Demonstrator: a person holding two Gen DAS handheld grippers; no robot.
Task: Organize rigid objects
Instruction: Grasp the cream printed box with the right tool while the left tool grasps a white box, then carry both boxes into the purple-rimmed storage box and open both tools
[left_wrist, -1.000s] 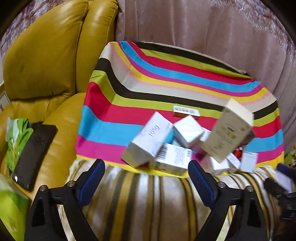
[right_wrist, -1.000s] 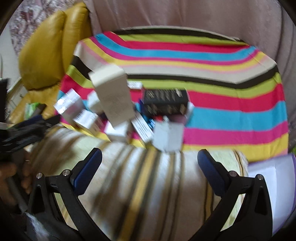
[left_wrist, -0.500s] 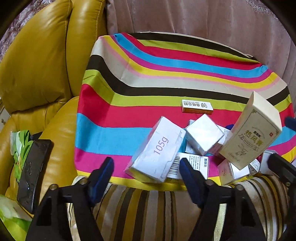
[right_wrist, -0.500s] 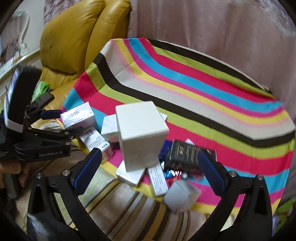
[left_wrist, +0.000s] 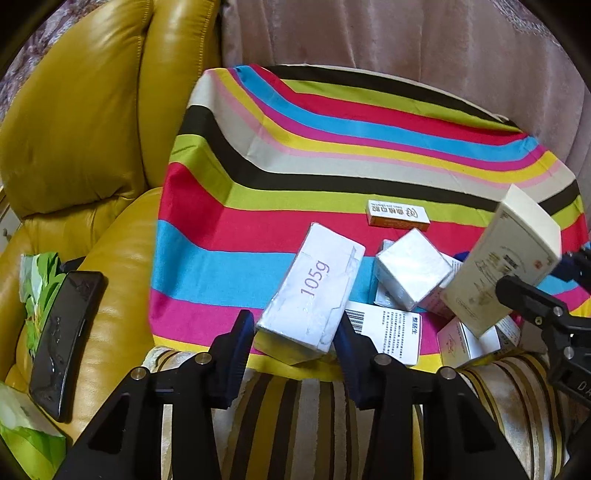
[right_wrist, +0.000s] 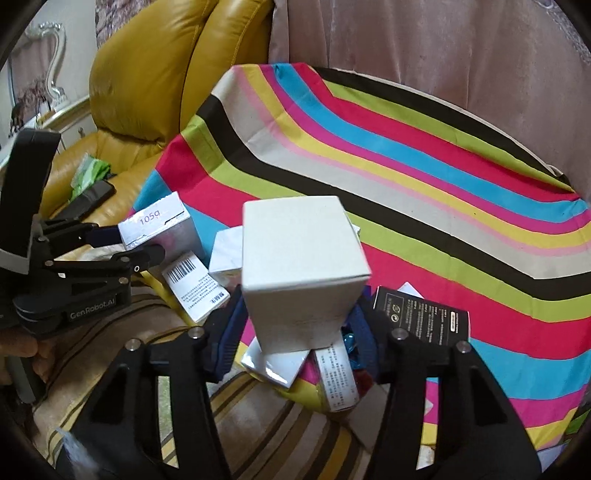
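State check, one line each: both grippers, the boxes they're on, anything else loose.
Left gripper: closing around white "105g" box.
Right gripper: closing around tall cream carton, tilted.
Small orange-edged box: flat, apart from pile.
Black box: lying flat.

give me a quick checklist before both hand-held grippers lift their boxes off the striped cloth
1. 105g box sits between the left hand-held gripper jaws, which are closing: ok.
2. Left pads firmly pressing on it: cannot tell.
3. Tall cream box sits between the right hand-held gripper jaws, which are closing: ok.
4. Cream box upright: not ok, it leans.
5. 105g box free of neighbours: not ok, it lies against the barcode box.
6. Clear striped cloth beyond the pile for setting down: ok.
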